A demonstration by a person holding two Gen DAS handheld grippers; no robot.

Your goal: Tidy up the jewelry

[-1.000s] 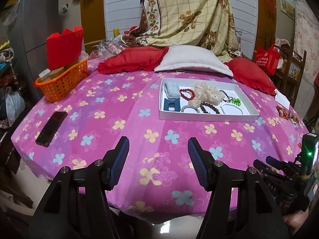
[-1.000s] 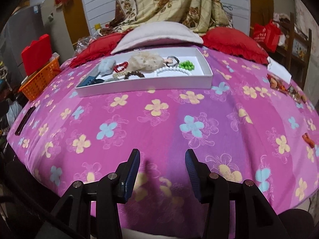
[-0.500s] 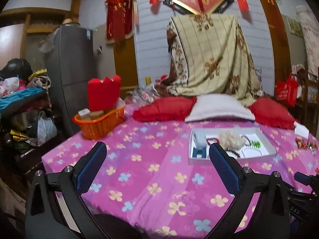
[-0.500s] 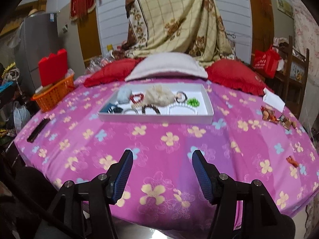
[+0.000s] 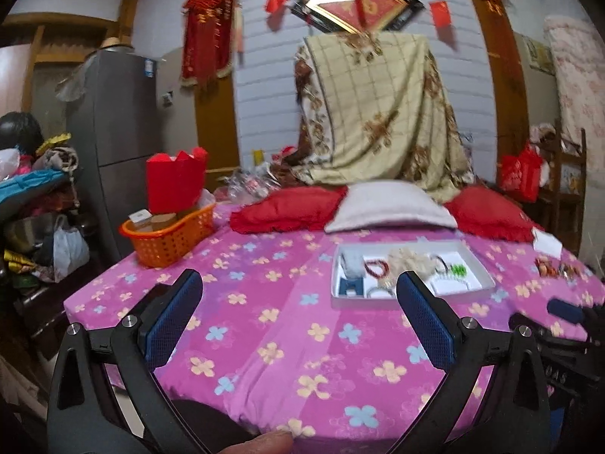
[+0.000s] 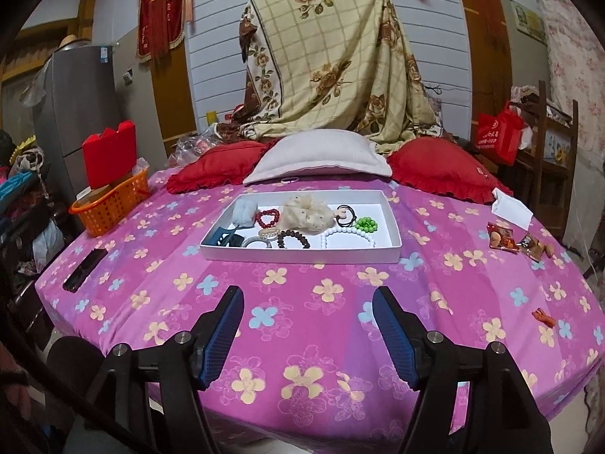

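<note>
White tray (image 6: 302, 255) sits mid-frame in the right wrist view, on the counter (image 6: 302, 302) covered with a pink flowered cloth. Inside the tray: red bead bracelet (image 6: 267, 218), dark bead bracelet (image 6: 293, 240), white bead bracelet (image 6: 348, 236), green beads (image 6: 366, 223), cream scrunchie (image 6: 308, 216), black hair tie (image 6: 346, 215), pale blue scrunchie (image 6: 242, 215), a silvery bracelet (image 6: 255, 242) and a dark blue clip (image 6: 223, 237) at the tray's lower left corner. Same tray (image 5: 410, 300) lies right of centre in the left wrist view, contents blurred. Right gripper (image 6: 307, 335) at bottom of frame, jaws spread wide, holding nothing, above the cloth well short of the tray. Left gripper (image 5: 298, 321) also wide open and empty; its right finger overlaps the tray's near edge in the picture. Orange basket (image 6: 109, 208) with red box (image 6: 109, 153) at left. Black phone (image 6: 85, 269) flat on cloth, lower left. Snack packets (image 6: 508, 242) at right edge. Two red cushions and a white pillow (image 6: 317, 157) behind the tray.
</note>
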